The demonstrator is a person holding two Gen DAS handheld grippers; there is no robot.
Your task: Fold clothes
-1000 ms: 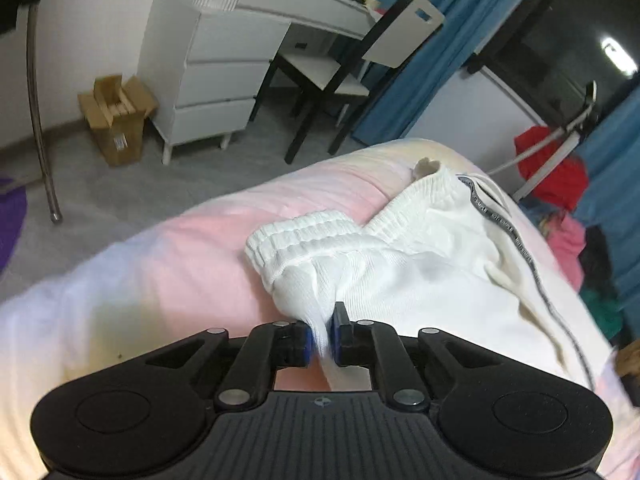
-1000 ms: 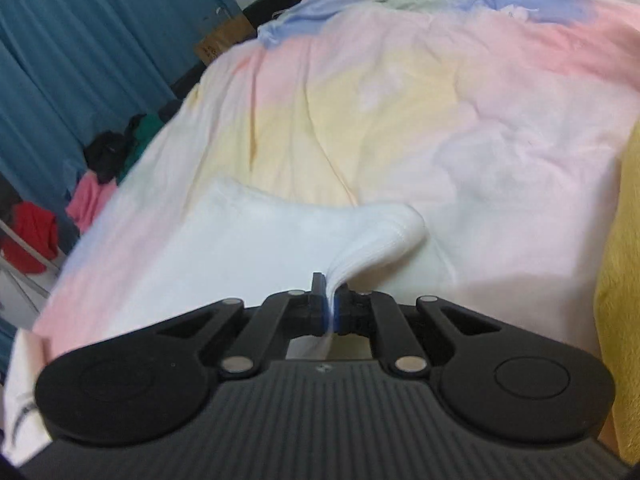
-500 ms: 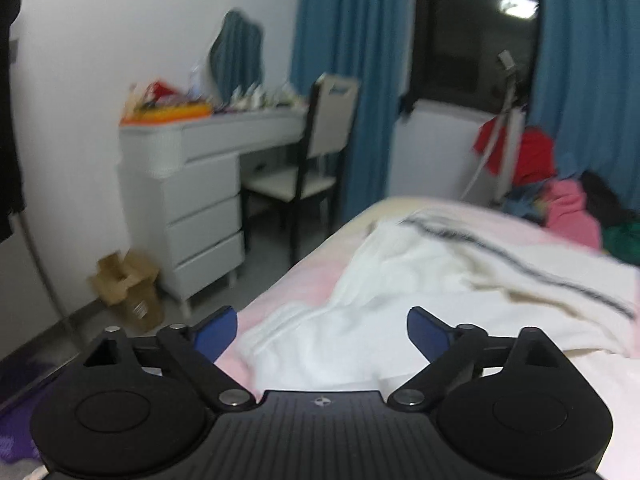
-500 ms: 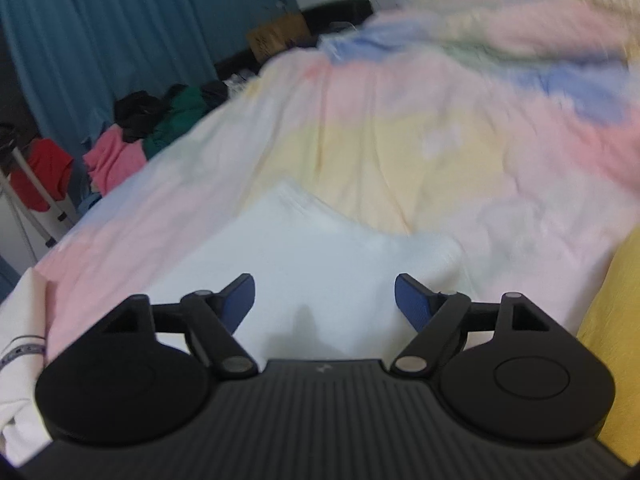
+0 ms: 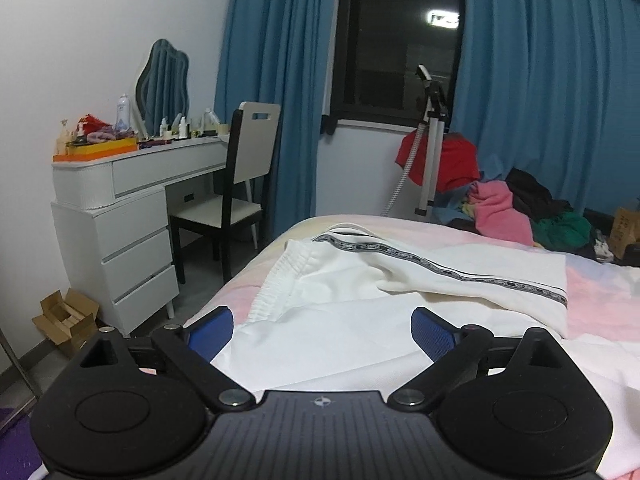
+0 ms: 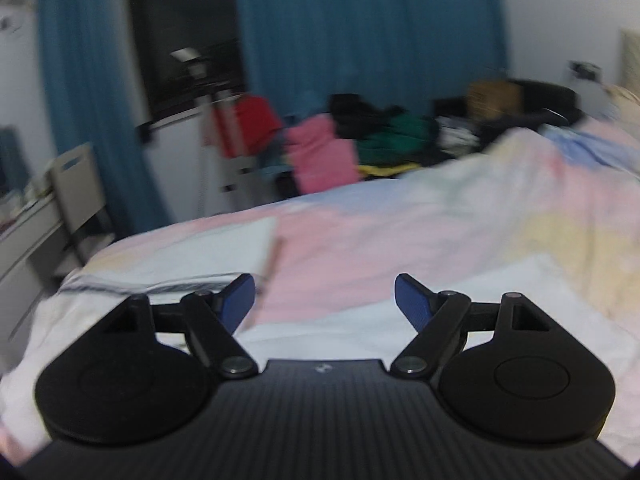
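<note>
Change since a second ago: both tools have let go of the white cloth and lifted off the bed, views now across the room.
Left tool (image 5: 322,330): jaws wide, nothing between them, above the garment.
Right tool (image 6: 324,300): jaws wide, empty; view blurred.
White trousers (image 5: 400,280): lying on the bed (image 5: 592,304), folded over, striped side band on top, waistband toward the chair (image 5: 240,184).
Clothes pile (image 5: 520,212): beyond the bed, by the blue curtain (image 5: 540,80).

Trousers (image 5: 400,280) lie on bed (image 5: 600,300), chair (image 5: 240,184) beyond.
</note>
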